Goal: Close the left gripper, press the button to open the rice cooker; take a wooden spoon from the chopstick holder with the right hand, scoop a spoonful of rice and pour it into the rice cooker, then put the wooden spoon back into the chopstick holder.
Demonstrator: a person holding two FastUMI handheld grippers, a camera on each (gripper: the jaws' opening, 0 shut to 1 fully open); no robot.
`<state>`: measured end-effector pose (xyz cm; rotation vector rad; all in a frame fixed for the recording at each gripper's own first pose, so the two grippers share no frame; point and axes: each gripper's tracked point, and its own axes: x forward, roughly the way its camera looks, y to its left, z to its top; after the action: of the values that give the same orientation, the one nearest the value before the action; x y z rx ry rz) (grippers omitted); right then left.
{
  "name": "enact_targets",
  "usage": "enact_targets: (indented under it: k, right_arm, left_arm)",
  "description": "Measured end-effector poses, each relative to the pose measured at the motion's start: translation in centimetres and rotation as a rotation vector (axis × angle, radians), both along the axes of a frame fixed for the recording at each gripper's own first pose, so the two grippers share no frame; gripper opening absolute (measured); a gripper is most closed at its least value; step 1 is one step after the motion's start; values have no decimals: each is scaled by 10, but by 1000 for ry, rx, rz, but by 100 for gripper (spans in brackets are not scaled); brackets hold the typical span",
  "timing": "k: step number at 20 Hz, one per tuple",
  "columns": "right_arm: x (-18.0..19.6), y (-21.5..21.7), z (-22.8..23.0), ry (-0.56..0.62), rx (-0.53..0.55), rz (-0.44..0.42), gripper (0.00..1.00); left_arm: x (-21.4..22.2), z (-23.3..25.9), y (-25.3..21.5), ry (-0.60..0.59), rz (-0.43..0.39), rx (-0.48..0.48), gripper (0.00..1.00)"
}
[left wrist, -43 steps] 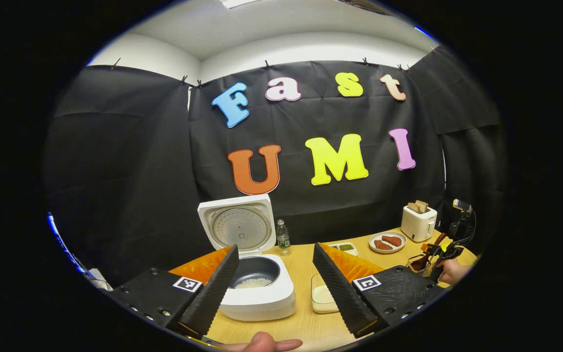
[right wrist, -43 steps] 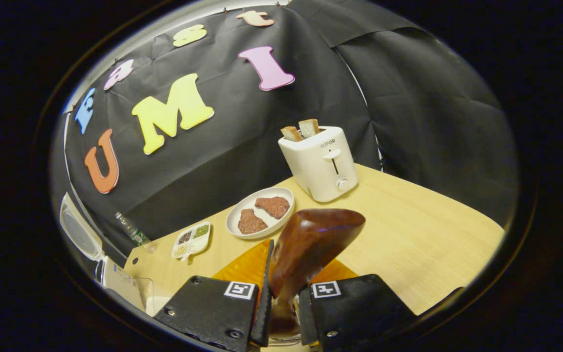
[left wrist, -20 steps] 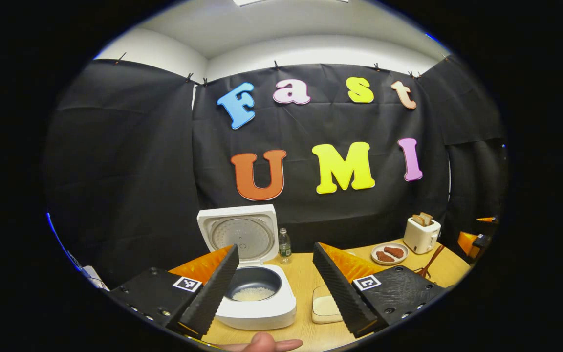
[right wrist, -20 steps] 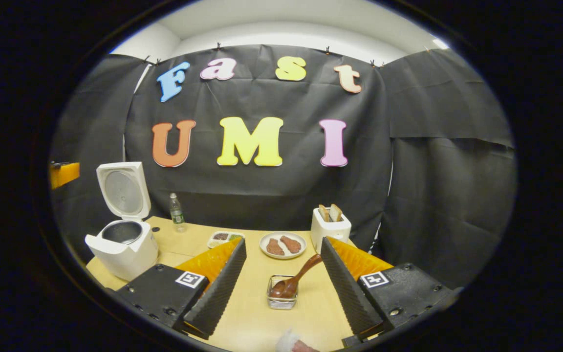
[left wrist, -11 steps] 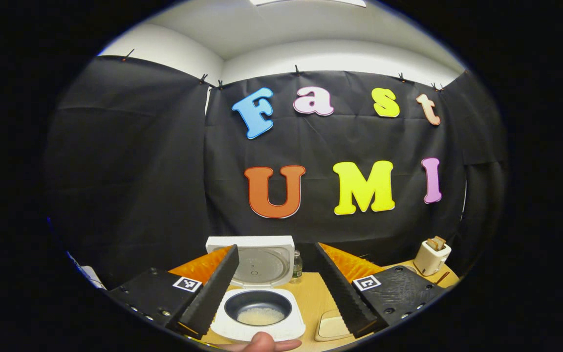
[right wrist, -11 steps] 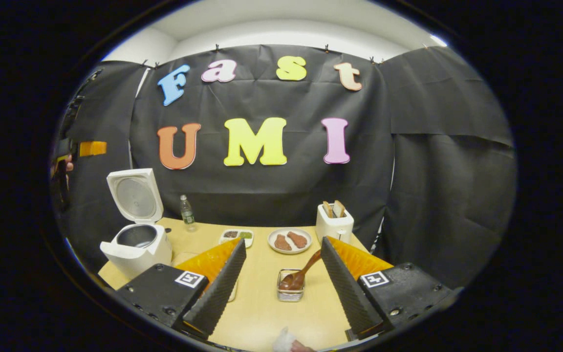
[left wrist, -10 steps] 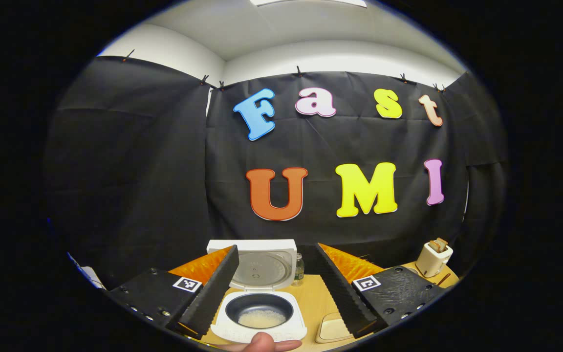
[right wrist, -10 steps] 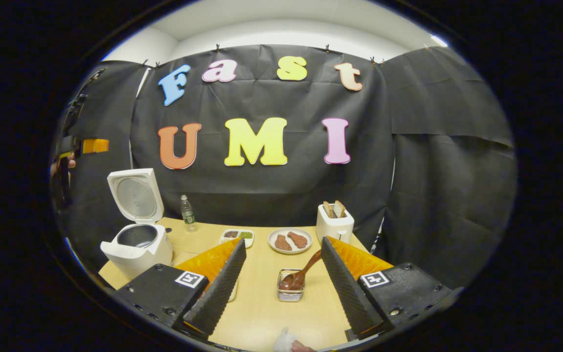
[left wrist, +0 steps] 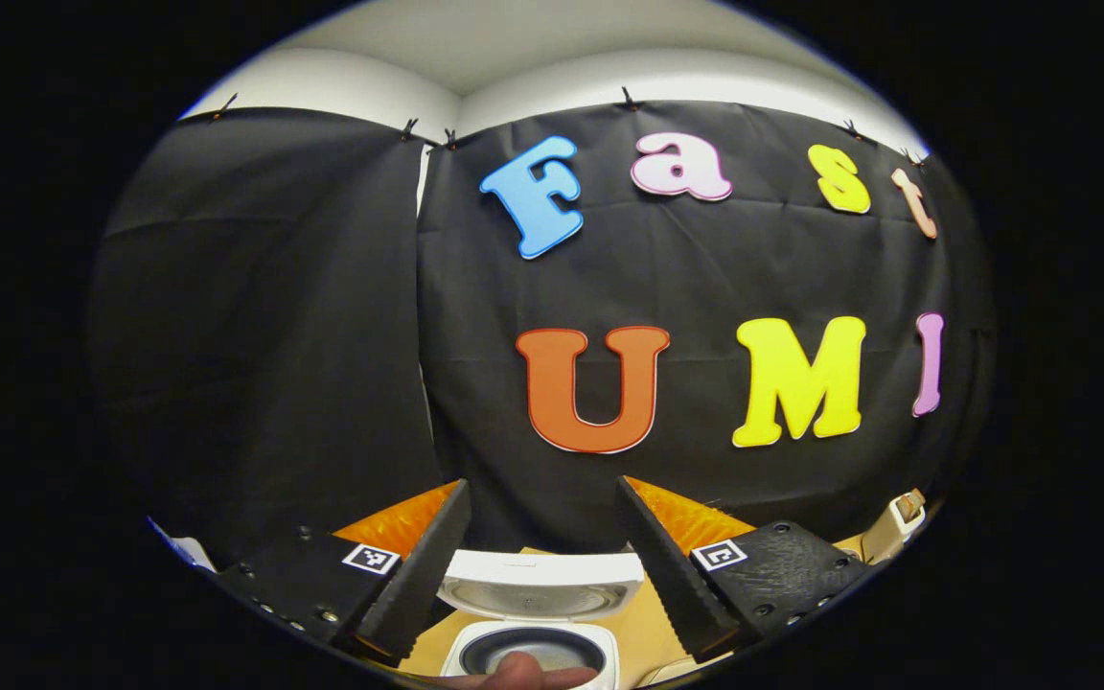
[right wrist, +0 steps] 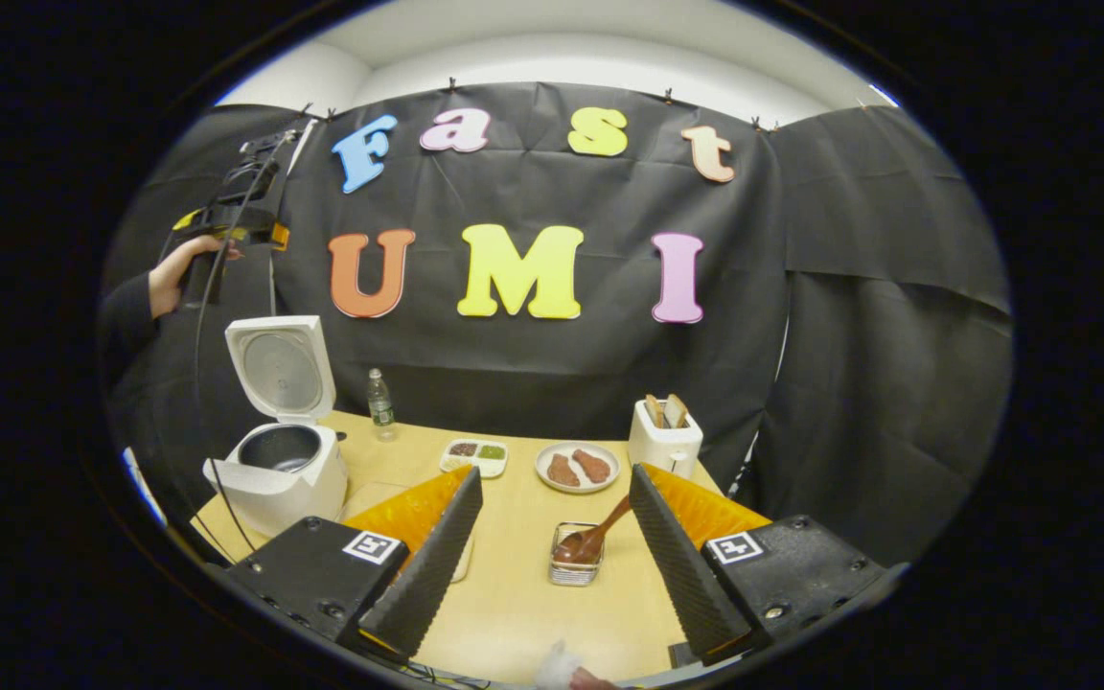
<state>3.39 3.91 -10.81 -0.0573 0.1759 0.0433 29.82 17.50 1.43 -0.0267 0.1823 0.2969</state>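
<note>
Both your grippers gape empty; wooden spoon (right wrist: 592, 539) rests in the chopstick holder (right wrist: 573, 567), stiff and light, so pinch its handle

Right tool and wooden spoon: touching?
Apart. The right gripper view shows the right tool open, with bare table between its fingers and the wooden spoon, which rests in the holder.

Bare table (right wrist: 514, 594) before chopstick holder (right wrist: 573, 567); toaster (right wrist: 664, 444) behind.
</note>
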Motion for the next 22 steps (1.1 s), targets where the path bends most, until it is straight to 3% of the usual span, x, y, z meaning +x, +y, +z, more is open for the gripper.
enact_targets:
  k: [2, 6, 11, 14, 18, 22]
  right_arm:
    - [-1, 0, -5, 18, -2, -1, 100]
    - [0, -2, -15, 54, -7, -6, 100]
    - [4, 4, -27, 103, 20, 5, 100]
    - [4, 8, -32, 121, 22, 19, 100]
    - [6, 8, -34, 134, 41, 23, 100]
    - [5, 10, -38, 147, 43, 36, 100]
  left_arm:
    - [24, -23, 21, 73, 40, -5, 95]
    - [50, -75, 35, 269, 66, -105, 96]
    - [39, -127, 36, 502, 57, -163, 95]
    - [36, -128, 40, 502, 30, -86, 98]
    - [34, -133, 37, 511, 26, -95, 98]
    - [36, -136, 39, 498, -2, -32, 98]
